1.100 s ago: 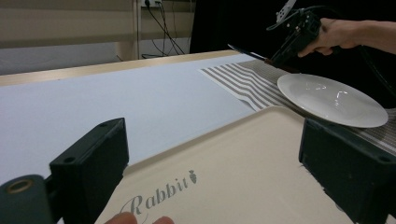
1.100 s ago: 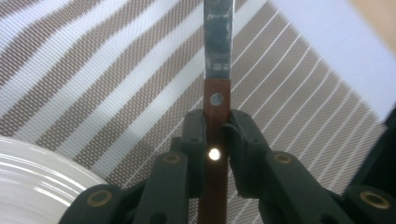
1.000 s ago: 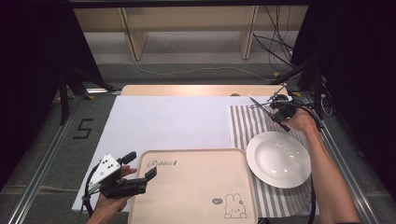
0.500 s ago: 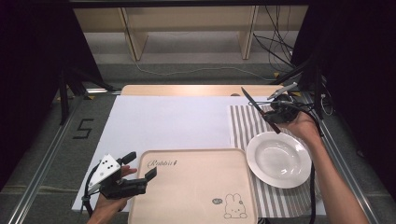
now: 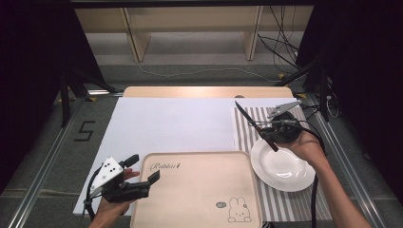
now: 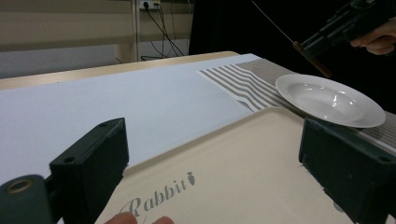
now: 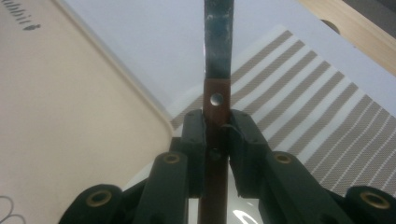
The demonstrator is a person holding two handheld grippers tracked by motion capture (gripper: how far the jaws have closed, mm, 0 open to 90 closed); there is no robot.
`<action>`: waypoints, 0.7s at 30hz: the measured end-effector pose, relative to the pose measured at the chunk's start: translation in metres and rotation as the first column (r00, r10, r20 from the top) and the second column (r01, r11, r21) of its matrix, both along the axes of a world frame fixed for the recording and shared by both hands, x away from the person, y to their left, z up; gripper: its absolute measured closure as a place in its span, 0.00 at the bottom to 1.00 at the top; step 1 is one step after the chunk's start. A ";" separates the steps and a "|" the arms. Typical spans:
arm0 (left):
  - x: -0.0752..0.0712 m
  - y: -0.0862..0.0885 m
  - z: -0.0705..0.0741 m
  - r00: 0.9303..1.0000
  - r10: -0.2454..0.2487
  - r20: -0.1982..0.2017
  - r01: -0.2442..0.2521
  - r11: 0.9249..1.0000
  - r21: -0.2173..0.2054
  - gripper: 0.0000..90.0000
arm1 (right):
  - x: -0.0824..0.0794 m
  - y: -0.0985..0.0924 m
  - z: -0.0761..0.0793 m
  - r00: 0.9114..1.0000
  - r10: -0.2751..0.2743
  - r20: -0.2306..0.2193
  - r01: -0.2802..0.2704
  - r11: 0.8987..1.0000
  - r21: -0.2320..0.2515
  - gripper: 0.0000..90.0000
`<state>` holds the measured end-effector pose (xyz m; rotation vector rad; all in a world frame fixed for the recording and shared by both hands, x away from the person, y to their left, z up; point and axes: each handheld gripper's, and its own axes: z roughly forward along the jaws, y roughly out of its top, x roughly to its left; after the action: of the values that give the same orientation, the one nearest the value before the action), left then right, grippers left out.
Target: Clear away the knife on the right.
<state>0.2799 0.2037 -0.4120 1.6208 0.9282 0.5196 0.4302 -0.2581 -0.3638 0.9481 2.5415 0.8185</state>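
Note:
My right gripper (image 5: 269, 129) is shut on the brown handle of a dark-bladed knife (image 5: 255, 125), held in the air above the far left rim of the white plate (image 5: 285, 167). The blade points up and toward the far left. In the right gripper view the knife (image 7: 216, 56) runs straight up between the closed jaws of the right gripper (image 7: 216, 127). My left gripper (image 5: 144, 167) stands open at the left edge of the beige rabbit tray (image 5: 199, 190), with nothing between its jaws. In the left gripper view the tray (image 6: 243, 158) lies ahead of the left gripper (image 6: 219, 163).
The plate (image 6: 327, 100) rests on a grey striped mat (image 5: 244, 135) at the right, next to the tray. A large white sheet (image 5: 176, 123) covers the table's middle. Shelving legs and cables stand beyond the far edge.
My right gripper has carried the knife from the far right of the mat toward the near left and upward, to above the plate's far rim. The left gripper has stayed put.

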 end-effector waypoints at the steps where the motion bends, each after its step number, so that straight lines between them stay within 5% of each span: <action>1: 0.000 0.000 0.000 1.000 0.000 -0.001 0.000 1.000 0.000 0.09 | -0.006 0.004 -0.001 1.000 0.027 0.003 -0.027 1.000 0.006 0.86; 21: 0.000 0.000 0.000 1.000 0.003 0.000 -0.003 1.000 -0.003 0.09 | -0.043 0.038 -0.006 0.989 0.145 -0.023 -0.145 0.989 0.018 0.86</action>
<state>0.2799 0.2037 -0.4120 1.6172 0.9307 0.5200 0.3876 -0.2205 -0.3696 0.7897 2.6532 0.8743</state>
